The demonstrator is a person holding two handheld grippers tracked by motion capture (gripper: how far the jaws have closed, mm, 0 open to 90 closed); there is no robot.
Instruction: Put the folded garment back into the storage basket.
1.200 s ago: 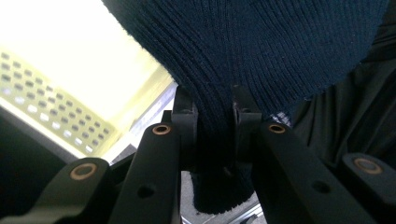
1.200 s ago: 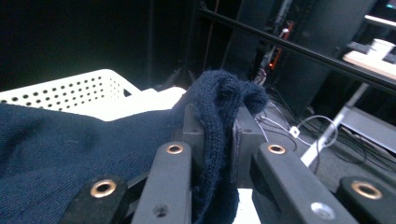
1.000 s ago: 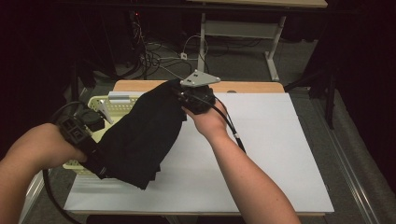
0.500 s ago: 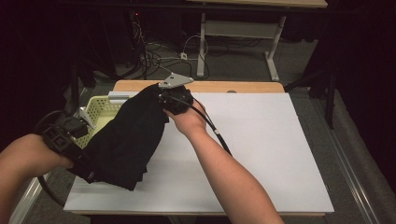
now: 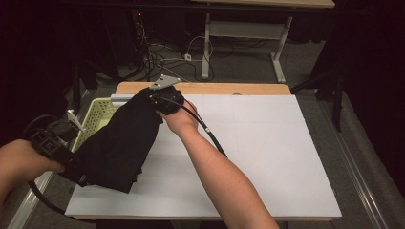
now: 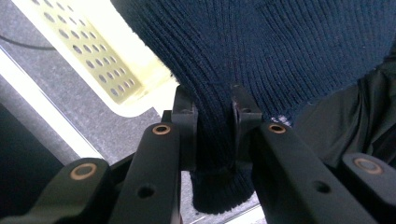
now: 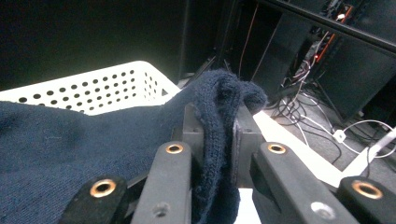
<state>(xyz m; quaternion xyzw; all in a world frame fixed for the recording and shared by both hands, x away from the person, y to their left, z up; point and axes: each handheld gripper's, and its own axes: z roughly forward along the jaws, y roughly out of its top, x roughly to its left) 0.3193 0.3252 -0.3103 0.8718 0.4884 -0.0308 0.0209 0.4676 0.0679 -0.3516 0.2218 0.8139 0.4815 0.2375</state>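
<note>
**Dark knit garment held at two ends over the basket corner**

Stretched between both tools: a dark blue knit garment (image 5: 122,143), hanging slack in the middle, slung from the far left of the bench (image 5: 267,157) down toward its near left edge. Lower folds resting on the white bench top, upper part draped across the near corner of the pale yellow perforated basket (image 5: 98,117) at the bench's left side.

Left tool (image 5: 76,169) at the near left, beyond the bench edge: clenched on a bunched fold of the ribbed knit, a tongue of cloth (image 6: 217,186) hanging below the pads in the left gripper view, basket rim (image 6: 93,60) just behind.

Right tool (image 5: 155,98) near the far left of the bench, grey three-cornered plate on top, cable (image 5: 207,131) trailing back along the forearm: clamped on a doubled-over edge of the garment (image 7: 219,112), cloth bulging above the pads in the right gripper view, white-looking basket wall (image 7: 93,88) close behind on the left.

Beyond the bench: tangled cables on the floor (image 5: 167,52) and a second table's frame (image 5: 239,33).
</note>
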